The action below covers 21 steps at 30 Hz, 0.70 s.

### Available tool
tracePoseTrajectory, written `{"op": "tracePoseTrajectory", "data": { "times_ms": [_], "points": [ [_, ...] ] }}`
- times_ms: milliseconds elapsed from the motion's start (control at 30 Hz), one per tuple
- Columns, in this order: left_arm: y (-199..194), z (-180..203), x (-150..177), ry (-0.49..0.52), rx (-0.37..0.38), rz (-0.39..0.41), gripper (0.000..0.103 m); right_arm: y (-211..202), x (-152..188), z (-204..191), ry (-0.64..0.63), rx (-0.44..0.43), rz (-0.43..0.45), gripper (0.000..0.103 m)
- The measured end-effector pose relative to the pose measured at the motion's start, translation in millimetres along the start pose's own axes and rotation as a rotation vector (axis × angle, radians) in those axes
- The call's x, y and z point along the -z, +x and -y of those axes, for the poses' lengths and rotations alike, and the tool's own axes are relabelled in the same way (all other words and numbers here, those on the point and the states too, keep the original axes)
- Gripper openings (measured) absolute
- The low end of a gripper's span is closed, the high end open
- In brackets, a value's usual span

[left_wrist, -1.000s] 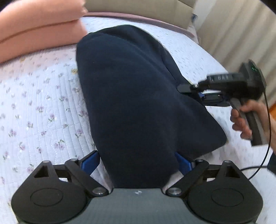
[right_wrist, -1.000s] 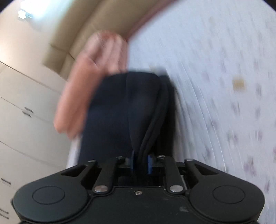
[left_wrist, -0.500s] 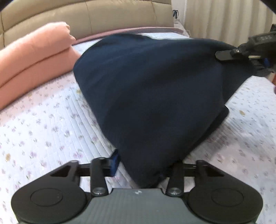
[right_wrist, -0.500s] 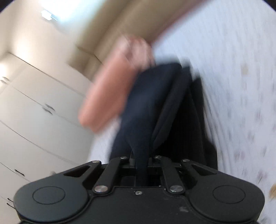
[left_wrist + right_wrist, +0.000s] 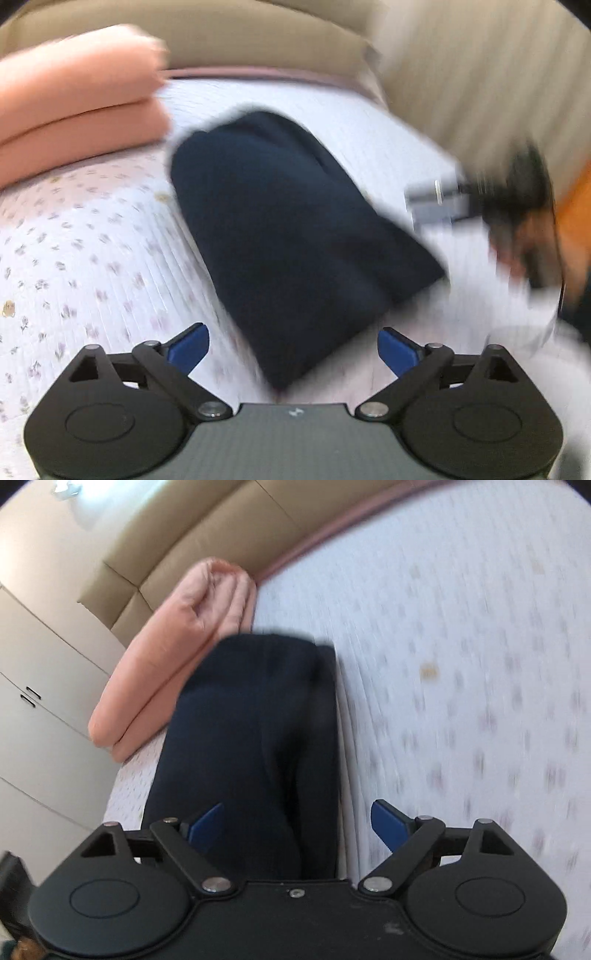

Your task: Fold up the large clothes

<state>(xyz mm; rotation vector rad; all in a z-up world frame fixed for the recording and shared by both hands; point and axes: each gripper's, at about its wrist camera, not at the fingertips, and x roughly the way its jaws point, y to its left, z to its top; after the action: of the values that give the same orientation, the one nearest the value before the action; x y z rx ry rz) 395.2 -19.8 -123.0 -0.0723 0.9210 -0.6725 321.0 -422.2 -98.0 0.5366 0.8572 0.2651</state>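
Observation:
A dark navy garment [image 5: 291,236] lies folded into a compact stack on the floral bedspread [image 5: 85,258]. My left gripper [image 5: 293,349] is open, its blue pads apart just in front of the garment's near corner, holding nothing. My right gripper [image 5: 297,825] is open too, with the garment [image 5: 251,738] lying between and beyond its spread pads. The right gripper also shows blurred in the left wrist view [image 5: 443,201], off the garment's right side.
A folded pink blanket [image 5: 74,107] lies at the head of the bed against the beige headboard [image 5: 266,40]. Curtains [image 5: 480,81] hang at the right. White wardrobe doors [image 5: 33,701] stand beyond the bed's far side.
Both grippers held the navy garment lifted and folded it over; now both have opened and let go, and the garment lies flat on the bed. Both are pulling back.

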Motion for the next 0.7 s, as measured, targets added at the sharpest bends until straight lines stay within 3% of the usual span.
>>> {"op": "tracePoseTrajectory", "data": {
  "times_ms": [67, 167, 233, 267, 333, 433, 533, 633, 700],
  "points": [
    [19.0, -17.6, -31.3, -0.093, -0.018, 0.024, 0.102, 12.7, -5.9, -17.5, -0.066, 0.041, 0.030, 0.102],
    [68.6, -31.8, -67.0, -0.128, -0.039, -0.039, 0.101, 45.6, -16.9, -62.0, -0.294, 0.120, 0.096, 0.102],
    [96.4, -39.2, -78.3, -0.181, -0.012, -0.074, 0.101, 69.2, -23.3, -80.7, -0.393, 0.186, 0.125, 0.103],
    [105.4, -42.8, -78.3, -0.200, 0.013, -0.078, 0.103, 87.0, -30.1, -82.9, -0.414, 0.191, 0.099, 0.103],
    [121.2, -44.4, -76.9, -0.205, -0.014, -0.078, 0.103, 128.1, -42.1, -75.4, -0.400, 0.223, 0.020, 0.102],
    [131.1, -39.6, -69.3, -0.159, -0.013, -0.067, 0.103, 164.4, -58.5, -51.9, -0.400, 0.369, 0.032, 0.103],
    [130.4, -45.6, -66.3, -0.170, 0.009, -0.056, 0.103, 148.3, -78.4, -32.1, -0.205, 0.282, 0.086, 0.101],
    [134.3, -48.7, -62.8, -0.177, 0.030, -0.053, 0.103, 134.2, -87.7, -54.9, -0.333, 0.072, 0.154, 0.102],
    [136.6, -50.4, -61.2, -0.173, 0.033, -0.050, 0.103, 148.5, -90.3, -81.5, -0.496, 0.051, 0.120, 0.102]
  ]
}}
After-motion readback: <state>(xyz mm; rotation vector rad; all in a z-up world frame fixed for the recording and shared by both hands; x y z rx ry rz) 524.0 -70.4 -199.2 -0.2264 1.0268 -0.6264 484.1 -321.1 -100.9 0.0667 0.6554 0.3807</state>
